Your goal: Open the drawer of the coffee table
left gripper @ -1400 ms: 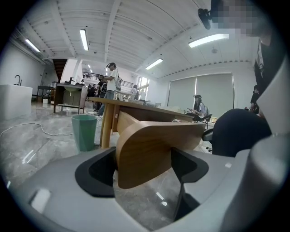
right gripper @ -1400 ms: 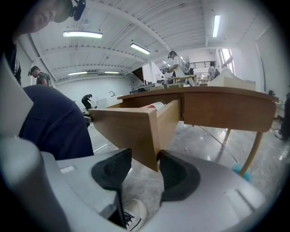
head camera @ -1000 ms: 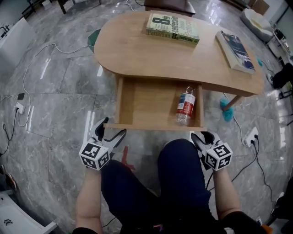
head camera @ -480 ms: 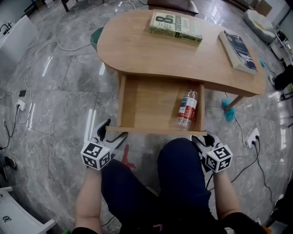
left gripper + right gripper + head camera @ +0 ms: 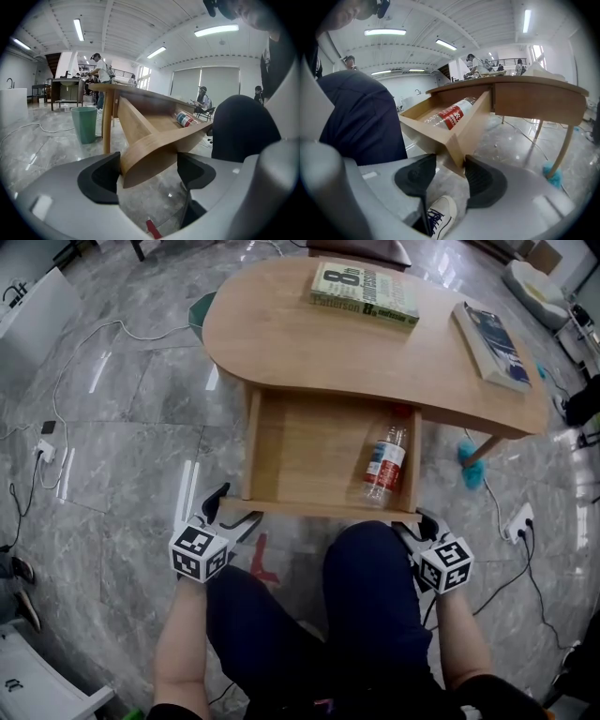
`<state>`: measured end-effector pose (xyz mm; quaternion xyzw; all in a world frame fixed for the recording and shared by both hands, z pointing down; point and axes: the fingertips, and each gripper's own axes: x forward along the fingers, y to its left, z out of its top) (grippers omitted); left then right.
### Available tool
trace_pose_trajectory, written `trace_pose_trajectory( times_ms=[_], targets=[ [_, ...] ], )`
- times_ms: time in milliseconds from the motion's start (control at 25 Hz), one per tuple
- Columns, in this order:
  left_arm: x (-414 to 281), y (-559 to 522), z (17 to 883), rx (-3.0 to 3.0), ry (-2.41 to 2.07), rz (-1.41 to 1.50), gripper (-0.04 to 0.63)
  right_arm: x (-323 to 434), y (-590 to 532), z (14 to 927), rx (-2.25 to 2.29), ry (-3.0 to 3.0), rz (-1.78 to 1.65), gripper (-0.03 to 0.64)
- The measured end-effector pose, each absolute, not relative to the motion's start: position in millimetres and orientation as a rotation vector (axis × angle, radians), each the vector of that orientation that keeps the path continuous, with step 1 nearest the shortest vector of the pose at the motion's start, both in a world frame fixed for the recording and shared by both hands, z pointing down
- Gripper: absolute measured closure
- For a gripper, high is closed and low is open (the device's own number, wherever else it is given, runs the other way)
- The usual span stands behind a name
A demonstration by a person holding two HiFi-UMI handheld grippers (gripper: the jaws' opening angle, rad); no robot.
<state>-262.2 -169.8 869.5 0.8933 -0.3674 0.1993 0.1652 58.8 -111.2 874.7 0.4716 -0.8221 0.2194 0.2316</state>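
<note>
The drawer [image 5: 309,451] stands pulled out from under the near edge of the coffee table [image 5: 309,343], with 1 plastic water bottle [image 5: 384,463] lying along its right wall. The left gripper [image 5: 228,507] has its jaws spread wide around the drawer's near-left corner, while the right gripper [image 5: 419,524] is clamped on the near-right corner. 2 books lie on the tabletop, a green one [image 5: 366,296] at the far edge and a blue one [image 5: 492,334] at the right end.
</note>
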Motion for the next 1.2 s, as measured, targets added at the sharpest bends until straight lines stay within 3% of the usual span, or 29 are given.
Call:
trace_pose_trajectory(
  times_ms=[240,400,520,720,960,1200],
  targets=[
    [-267,-167,865,2.568,-1.055,0.566,0.223,64,-101,877,1.256,-2.279,0.591,0.423],
    [-282,-157,853,2.595,-1.087,0.542,0.29,67,-89,858,1.21,-2.316,0.56,0.423],
    [-295,-144,844,2.612,-1.126,0.525,0.363,72,-84,831,1.204,-2.368,0.541,0.438],
    [-309,-131,810,2.639,-1.205,0.405,0.588,69,-98,761,1.291,-2.511,0.492,0.615],
    [-274,-140,762,2.671,-1.216,0.311,0.589,0,-132,708,1.143,-2.672,0.345,0.615],
    [-215,-162,729,2.724,-1.156,0.228,0.589,-48,-156,715,0.897,-2.657,0.203,0.615]
  ],
)
